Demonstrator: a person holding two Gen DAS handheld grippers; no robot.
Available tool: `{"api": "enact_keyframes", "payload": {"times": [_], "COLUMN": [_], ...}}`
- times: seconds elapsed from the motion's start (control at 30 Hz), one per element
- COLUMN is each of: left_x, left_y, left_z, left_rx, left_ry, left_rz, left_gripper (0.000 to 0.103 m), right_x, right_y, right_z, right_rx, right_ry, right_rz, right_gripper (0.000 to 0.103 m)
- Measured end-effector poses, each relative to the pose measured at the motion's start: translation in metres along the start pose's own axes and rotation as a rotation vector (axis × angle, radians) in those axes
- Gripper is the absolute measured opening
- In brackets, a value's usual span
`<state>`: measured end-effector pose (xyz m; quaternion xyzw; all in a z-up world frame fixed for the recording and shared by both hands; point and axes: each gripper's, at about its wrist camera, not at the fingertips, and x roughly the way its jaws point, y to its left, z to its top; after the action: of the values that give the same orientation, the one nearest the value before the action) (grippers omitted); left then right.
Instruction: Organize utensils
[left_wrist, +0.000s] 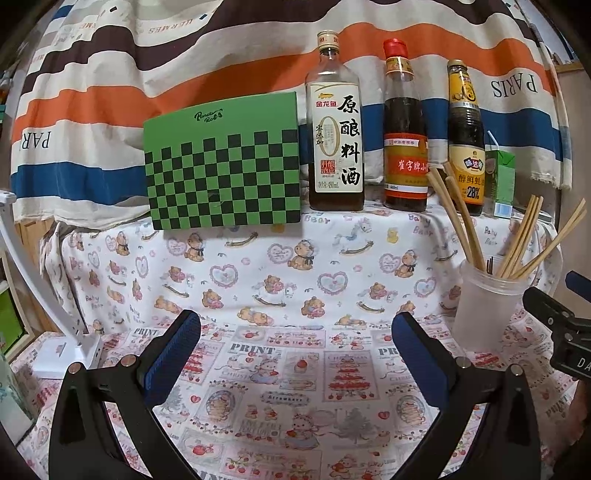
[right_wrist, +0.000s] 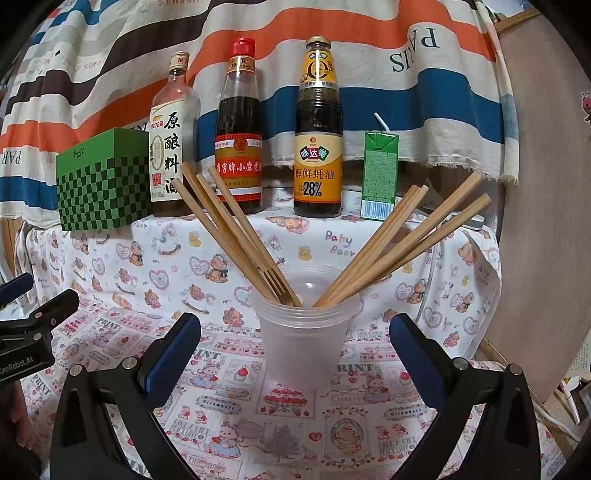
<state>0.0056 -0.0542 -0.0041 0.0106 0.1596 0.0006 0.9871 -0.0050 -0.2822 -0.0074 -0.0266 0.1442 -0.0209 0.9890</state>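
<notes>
Left tongs (left_wrist: 295, 345): spread wide, holding nothing, above the printed cloth on the desk (left_wrist: 258, 387).
Right tongs (right_wrist: 294, 347): also wide and bare — the cup stands between and just beyond the fingertips, untouched.
Cup (right_wrist: 304, 347): translucent plastic, upright on the desk, right of the left tongs.
Utensils: wooden chopsticks (right_wrist: 399, 243) fanned to both sides in the cup, a wooden fork (right_wrist: 275, 282) among them.
Back row: green checkered box (left_wrist: 225, 166), three sauce bottles (left_wrist: 336, 125), green drink carton (right_wrist: 380, 173) — all well behind the cup.

The cup (right_wrist: 304, 343) hides the chopsticks' (right_wrist: 384, 243) lower ends — its frosted wall blurs them.
</notes>
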Motion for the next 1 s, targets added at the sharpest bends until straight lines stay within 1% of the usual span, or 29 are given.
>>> {"api": "enact_keyframes", "payload": {"times": [1.0], "left_x": [0.0015], "left_y": [0.0009], "left_z": [0.0], "left_rx": [-0.004], "left_ry": [0.009], "left_rz": [0.007], "left_gripper": [0.103], "right_x": [0.0002], "right_y": [0.0001], "right_z": [0.0], "right_rx": [-0.001], "right_ry": [0.0], "right_rz": [0.001], "right_gripper": [0.103]}}
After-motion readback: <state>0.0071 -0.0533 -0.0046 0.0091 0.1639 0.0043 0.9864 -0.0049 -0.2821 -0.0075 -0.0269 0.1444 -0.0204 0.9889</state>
